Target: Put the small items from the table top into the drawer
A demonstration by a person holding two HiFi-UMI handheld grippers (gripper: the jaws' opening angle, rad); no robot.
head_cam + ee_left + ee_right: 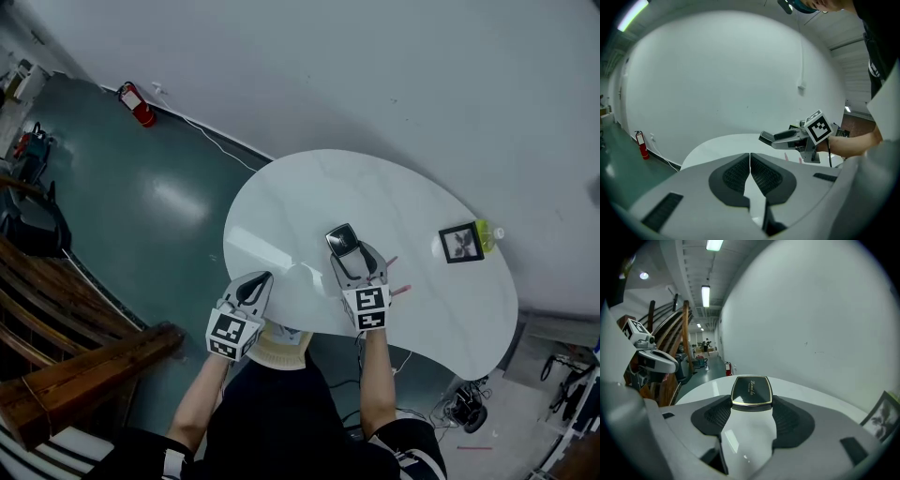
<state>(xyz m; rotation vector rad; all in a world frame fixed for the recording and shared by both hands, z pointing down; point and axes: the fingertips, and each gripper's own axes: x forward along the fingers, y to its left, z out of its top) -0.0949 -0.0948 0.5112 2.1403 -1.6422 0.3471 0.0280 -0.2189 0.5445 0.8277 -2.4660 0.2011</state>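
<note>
Compact case [751, 390], black with a gold rim, is pinched in the right gripper's [751, 405] jaws over the desk [300, 187] at frame centre. Carry it level, grip firm, since no drawer is in view yet. The left gripper's [750, 165] jaws are pressed together, empty.

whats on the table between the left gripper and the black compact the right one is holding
Nothing. In the head view the white table between the left gripper and the compact is bare, showing only a light reflection.

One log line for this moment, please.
right tongs: shut on black compact | left tongs: shut, empty | left on table: picture frame, yellow bottle
</note>
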